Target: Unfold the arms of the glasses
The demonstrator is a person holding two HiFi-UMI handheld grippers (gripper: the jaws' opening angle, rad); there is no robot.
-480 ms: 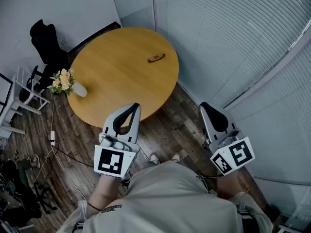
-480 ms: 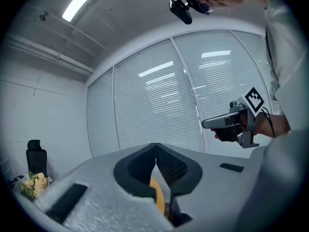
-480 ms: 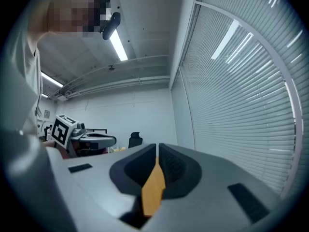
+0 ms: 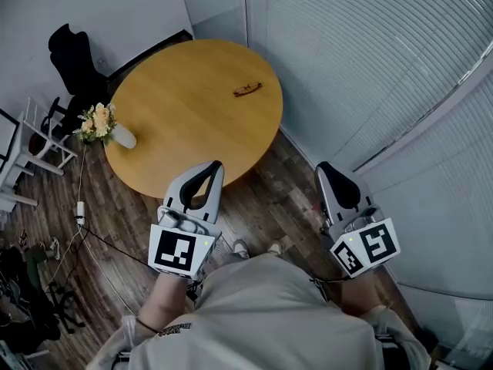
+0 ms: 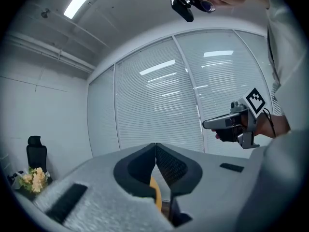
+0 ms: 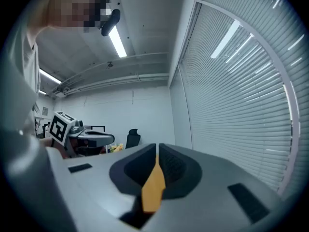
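The folded glasses (image 4: 248,89) lie on the far right part of the round wooden table (image 4: 185,122), seen only in the head view. Both grippers hang in the air well short of them, near the person's body. My left gripper (image 4: 216,165) sits over the table's near edge with its jaws together and nothing between them (image 5: 155,145). My right gripper (image 4: 325,166) hovers over the floor to the right of the table, its jaws also meeting at the tips and empty (image 6: 157,145).
A vase of flowers (image 4: 104,127) stands at the table's left edge. A black chair (image 4: 73,64) and a white rack (image 4: 31,141) sit to the left, and a cable (image 4: 85,222) runs over the wooden floor. Windows with blinds (image 4: 370,60) line the right side.
The head view has shifted a little, so the table sits slightly higher in the picture. Both grippers keep their places and stay shut. The glasses have not moved.
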